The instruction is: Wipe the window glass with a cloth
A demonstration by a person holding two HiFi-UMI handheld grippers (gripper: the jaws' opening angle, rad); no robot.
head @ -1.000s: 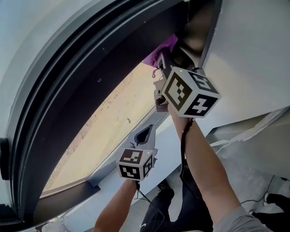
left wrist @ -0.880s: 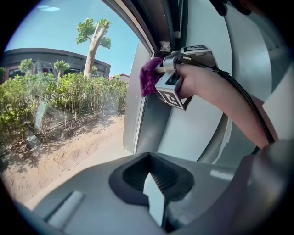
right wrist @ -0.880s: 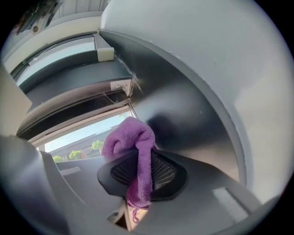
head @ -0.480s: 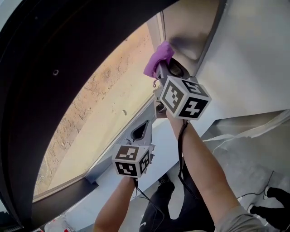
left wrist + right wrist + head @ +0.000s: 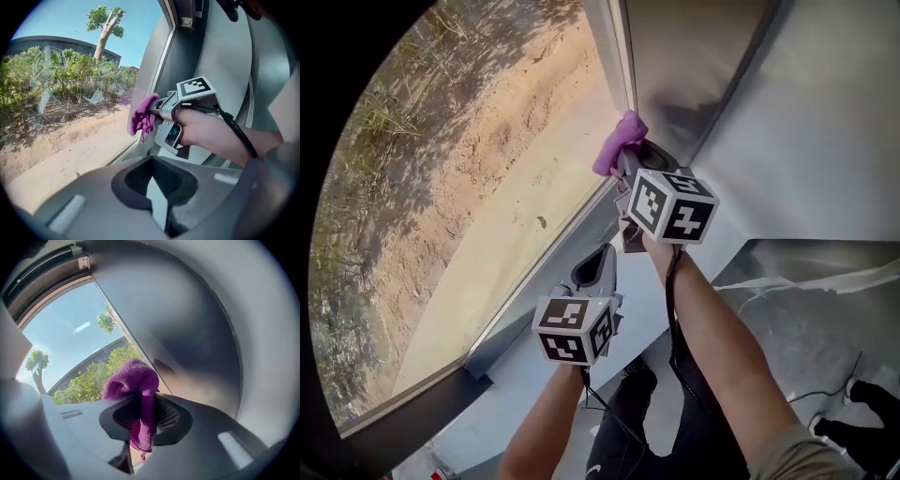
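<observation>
The right gripper (image 5: 628,161) has its fingers clamped on a purple cloth (image 5: 619,141). The cloth's bunched end rests against the glass (image 5: 487,187), just beside the right-hand frame (image 5: 614,47). The left gripper (image 5: 598,267) hangs lower, near the sill (image 5: 539,314), with its fingers closed together on nothing. Wiping looks under way at this edge. A speck and faint streaks show on the pane, so most of it probably remains to be wiped.

Hard daylight pours in through the window glass (image 5: 441,141), bleaching the sandy ground (image 5: 534,216) outside. I'm getting the wall (image 5: 825,112) in soft shade. Both gripper views bulge, corners black; up close it's blurry, though the cloth (image 5: 136,380) reads sharp.
</observation>
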